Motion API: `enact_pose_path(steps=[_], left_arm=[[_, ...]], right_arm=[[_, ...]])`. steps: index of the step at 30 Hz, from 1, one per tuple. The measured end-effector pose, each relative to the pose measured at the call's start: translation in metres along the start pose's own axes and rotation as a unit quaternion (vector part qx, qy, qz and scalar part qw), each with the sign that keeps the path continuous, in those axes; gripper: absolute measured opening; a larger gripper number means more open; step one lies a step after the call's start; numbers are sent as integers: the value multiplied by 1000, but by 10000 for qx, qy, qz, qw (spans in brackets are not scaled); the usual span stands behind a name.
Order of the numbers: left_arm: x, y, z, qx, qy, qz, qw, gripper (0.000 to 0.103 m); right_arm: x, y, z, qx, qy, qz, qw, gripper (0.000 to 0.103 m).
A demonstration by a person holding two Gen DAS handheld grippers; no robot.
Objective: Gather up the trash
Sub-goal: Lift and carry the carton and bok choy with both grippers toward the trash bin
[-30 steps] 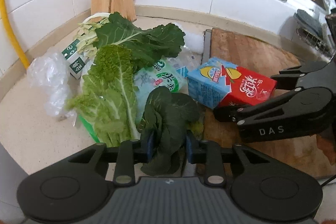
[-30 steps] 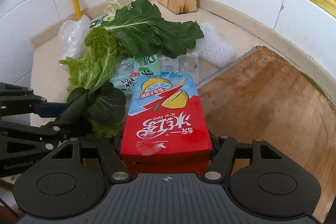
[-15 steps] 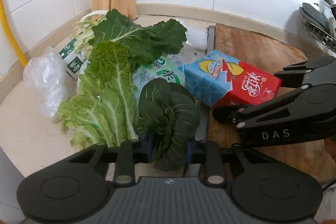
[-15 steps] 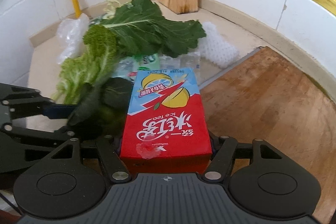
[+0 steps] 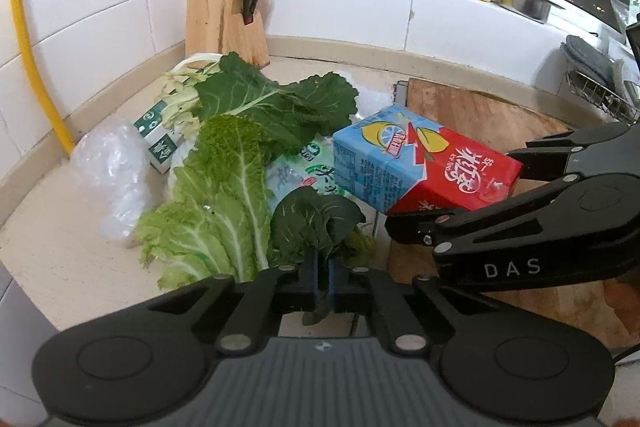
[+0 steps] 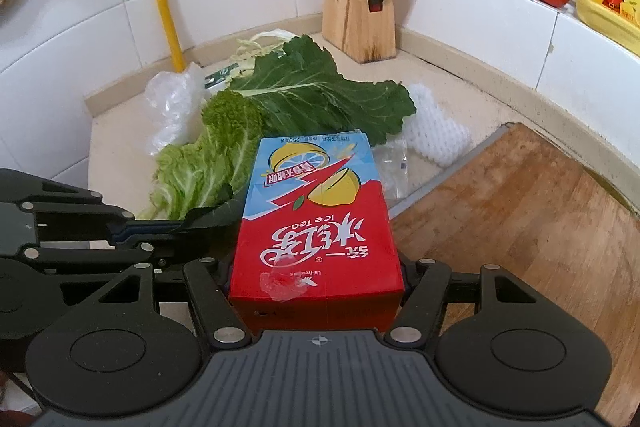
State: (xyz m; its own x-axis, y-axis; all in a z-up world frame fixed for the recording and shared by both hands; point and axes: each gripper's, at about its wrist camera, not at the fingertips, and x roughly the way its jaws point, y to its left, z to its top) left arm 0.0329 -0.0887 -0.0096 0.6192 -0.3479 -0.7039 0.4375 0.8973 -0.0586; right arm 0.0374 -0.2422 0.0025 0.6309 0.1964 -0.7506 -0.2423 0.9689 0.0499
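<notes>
Now the left gripper [image 5: 323, 281] is pinching a dark leaf [image 5: 316, 223] at lower centre, and the right gripper [image 6: 316, 291] is clamping the carton [image 6: 316, 223] there; both should be lifting straight up, grips firm, clearing the pale cabbage [image 5: 216, 211].

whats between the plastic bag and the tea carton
In the left wrist view, a pale cabbage leaf lies right of the plastic bag, then a printed wrapper next to the tea carton.
</notes>
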Motion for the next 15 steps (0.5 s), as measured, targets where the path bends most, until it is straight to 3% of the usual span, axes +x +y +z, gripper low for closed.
enact_pose_path(steps=[15], left_arm=[[-10, 12, -19, -233, 23, 8, 9997, 2]], right_arm=[[-4, -3, -8, 152, 20, -135, 9998, 71]])
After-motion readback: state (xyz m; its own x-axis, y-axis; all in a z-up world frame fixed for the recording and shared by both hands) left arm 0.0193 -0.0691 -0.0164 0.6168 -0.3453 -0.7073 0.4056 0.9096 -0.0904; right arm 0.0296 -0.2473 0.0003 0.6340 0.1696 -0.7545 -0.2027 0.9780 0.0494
